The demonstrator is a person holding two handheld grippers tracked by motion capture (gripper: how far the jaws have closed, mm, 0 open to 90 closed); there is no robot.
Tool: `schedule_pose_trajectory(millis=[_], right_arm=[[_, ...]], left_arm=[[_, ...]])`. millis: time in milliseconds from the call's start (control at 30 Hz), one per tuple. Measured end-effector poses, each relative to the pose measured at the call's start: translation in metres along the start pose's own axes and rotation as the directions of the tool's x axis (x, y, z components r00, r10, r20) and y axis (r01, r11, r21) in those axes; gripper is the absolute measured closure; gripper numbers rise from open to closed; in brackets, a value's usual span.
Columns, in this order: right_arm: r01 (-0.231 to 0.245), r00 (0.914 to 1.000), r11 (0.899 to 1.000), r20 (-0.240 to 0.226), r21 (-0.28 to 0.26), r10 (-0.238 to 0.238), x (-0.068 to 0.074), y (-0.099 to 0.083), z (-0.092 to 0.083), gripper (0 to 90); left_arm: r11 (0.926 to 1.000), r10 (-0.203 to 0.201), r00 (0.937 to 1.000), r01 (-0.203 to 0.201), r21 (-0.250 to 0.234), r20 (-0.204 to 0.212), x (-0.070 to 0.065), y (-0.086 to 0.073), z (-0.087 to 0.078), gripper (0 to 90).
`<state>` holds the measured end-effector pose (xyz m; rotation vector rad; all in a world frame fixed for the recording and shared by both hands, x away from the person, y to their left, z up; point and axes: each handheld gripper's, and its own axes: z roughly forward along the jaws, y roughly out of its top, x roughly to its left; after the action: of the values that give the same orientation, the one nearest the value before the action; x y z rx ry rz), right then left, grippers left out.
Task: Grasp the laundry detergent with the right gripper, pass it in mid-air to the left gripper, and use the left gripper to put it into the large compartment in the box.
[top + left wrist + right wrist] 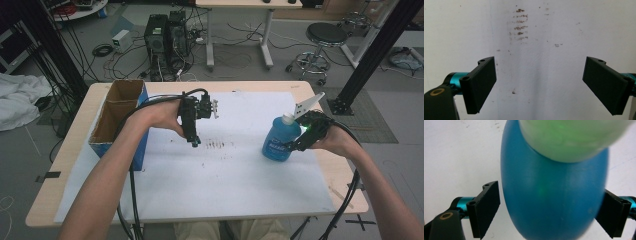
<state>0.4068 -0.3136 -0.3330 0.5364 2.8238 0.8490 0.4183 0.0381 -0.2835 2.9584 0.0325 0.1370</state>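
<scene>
**Closing squarely on the blue bottle**

White paper covers the surface (225, 175), smudged with brown marks near its middle, and every place below is given from the blue bottle (278, 141), which stands upright near the paper's right edge with its pale cap on top.

Nearest the person, on the bottle's right side, the right claw (298, 144) reaches in at the bottle's body. In the right gripper view the jaws stand wide, one on each flank of the blue bottle, with a gap visible at the left jaw; whether the right jaw touches, I cannot tell. Judging from this, the step in hand is the grasp. It would go best with the bottle centred between the jaws, so both pads meet the rounded body together and neither pushes it over.

Well to the bottle's left, the left claw (194, 142) hangs over the smudges (215, 145), jaws wide and holding nothing.

Farther left still, an open cardboard box (120, 117) sits at the surface's edge.
</scene>
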Motion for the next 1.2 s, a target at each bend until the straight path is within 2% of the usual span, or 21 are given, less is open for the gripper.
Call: schedule_pose_trajectory(millis=[467,533,667,1200], right_arm=[[-0.013,0.9999,1.000,0.008,-0.025,0.014,0.0010,-0.0043,0.0061,14.1],[-0.018,0.9997,0.999,0.016,-0.033,0.019,0.0004,-0.0049,0.0064,16.3],[-0.029,0.9996,0.998,0.001,-0.059,0.029,-0.0011,-0.0059,0.0067,16.6],[-0.035,0.9993,0.996,0.009,-0.078,0.036,-0.0011,-0.0071,0.0082,23.3]], left_arm=[[1.0000,0.002,1.0000,-0.002,-0.002,0.008,0.0011,0.0028,0.0045,11.8],[1.0000,0.005,1.0000,-0.005,0.000,0.008,0.0010,0.0028,0.0048,11.8],[1.0000,0.002,0.9999,-0.002,0.001,0.010,0.0008,0.0019,0.0055,11.8],[1.0000,-0.002,0.9999,0.002,-0.001,0.011,0.0011,0.0005,0.0062,11.8]])
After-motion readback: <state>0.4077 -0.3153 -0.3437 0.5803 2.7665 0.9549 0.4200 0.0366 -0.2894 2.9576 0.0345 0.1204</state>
